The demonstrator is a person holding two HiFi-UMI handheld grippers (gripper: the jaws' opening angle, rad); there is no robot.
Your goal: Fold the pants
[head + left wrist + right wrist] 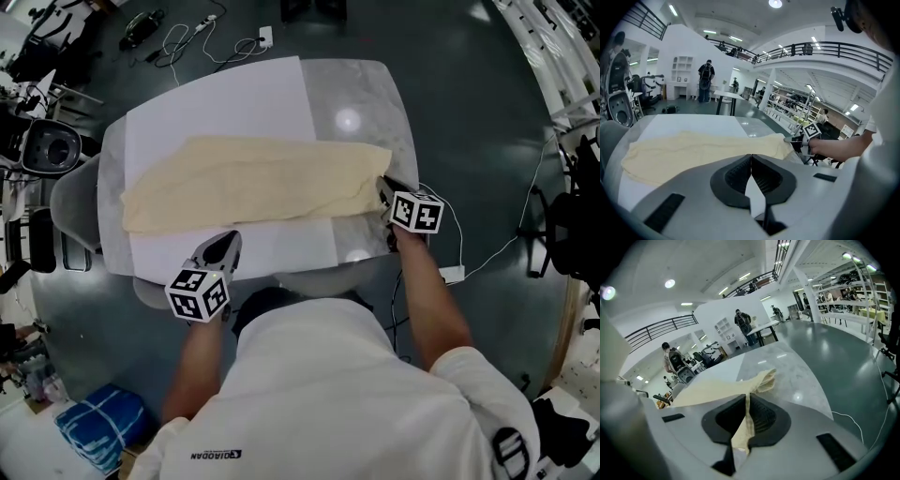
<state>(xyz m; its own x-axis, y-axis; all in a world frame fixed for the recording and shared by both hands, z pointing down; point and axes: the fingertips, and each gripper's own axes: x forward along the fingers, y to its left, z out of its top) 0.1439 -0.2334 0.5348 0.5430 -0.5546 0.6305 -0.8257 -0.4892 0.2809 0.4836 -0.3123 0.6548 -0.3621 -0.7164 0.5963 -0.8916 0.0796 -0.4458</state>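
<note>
Head view: the pants (253, 178) were lying long-ways across the white sheet (225, 98) on the table (375, 94). They made one flat cream strip, prob already doubled leg on leg, w/ some rumpling at the right end. Your right gripper (382, 187) sat at that right end and your left gripper (228, 241) at the near edge, about mid-length.

Left gripper view: the jaws were together at the tips. No cream cloth showed between them, just a white sliver in the gap behind — couldn't tell if that was the sheet seen through or smth pinched. The pants lay just past the tips.

Right gripper view: the jaws were nearly closed and clamped on a fold of the cream fabric. It ran out from the pads to the bunched end on the marble.

My read: you were at the start of the end-over-end fold — right end grabbed, not carried over yet. Next move imo needs that end lifted clear and taken across toward the left end w/o dragging the rest. The left gripper also needs a real hold on the cloth first.
</note>
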